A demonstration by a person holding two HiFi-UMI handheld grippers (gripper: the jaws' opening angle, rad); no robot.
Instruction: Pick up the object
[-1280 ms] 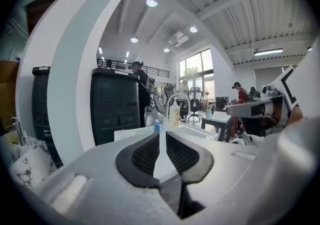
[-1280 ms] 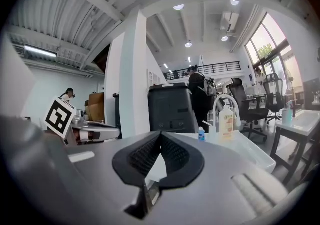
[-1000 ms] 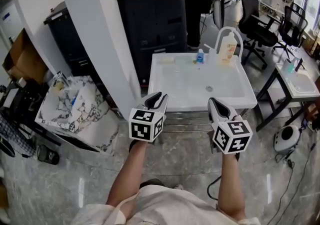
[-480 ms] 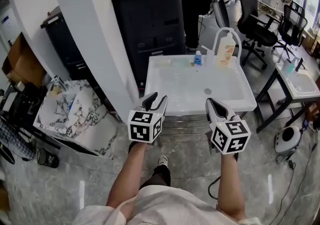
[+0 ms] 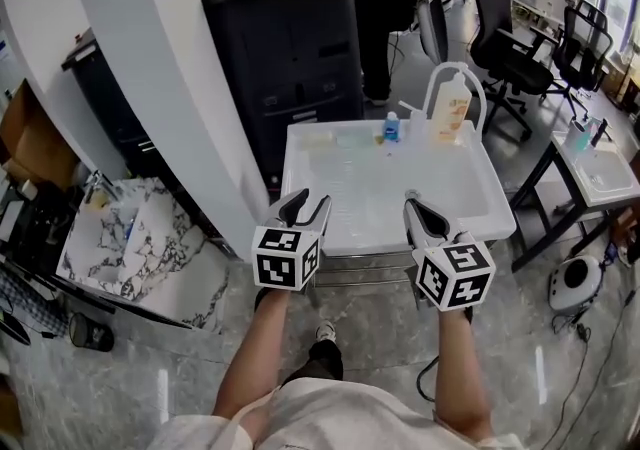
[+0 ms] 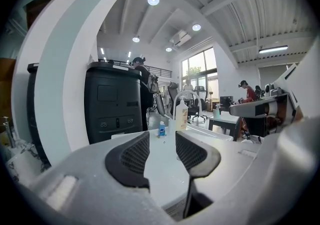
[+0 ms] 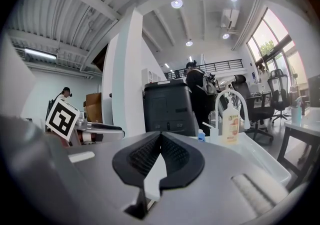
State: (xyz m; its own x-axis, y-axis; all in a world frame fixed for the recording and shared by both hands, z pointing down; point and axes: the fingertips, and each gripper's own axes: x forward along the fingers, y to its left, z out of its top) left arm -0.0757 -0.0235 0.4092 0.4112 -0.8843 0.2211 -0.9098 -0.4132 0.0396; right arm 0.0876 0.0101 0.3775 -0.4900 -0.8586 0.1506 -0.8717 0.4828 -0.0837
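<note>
A white sink basin [image 5: 300,153] stands on a metal stand in front of me. On its far rim are a small blue bottle [image 5: 391,126] and a taller pale soap bottle [image 5: 451,108] under an arched white tap. My left gripper [image 5: 307,203] hovers over the basin's near edge; its jaws are opening with nothing between them, and the blue bottle [image 6: 161,128] shows far beyond them. My right gripper [image 5: 412,208] hovers beside it over the same edge, shut and empty; the soap bottle [image 7: 230,126] lies ahead of it to the right.
A black cabinet [image 5: 285,48] stands behind the basin and a white pillar [image 5: 150,68] to its left. A marbled table [image 5: 130,248] is low at the left. Office chairs [image 5: 510,18] and another white table [image 5: 600,163] are at the right. Cables and a round device [image 5: 572,278] lie on the floor.
Both grippers have come forward over the basin's near edge. The left jaws have spread apart. The right jaws stay together.
</note>
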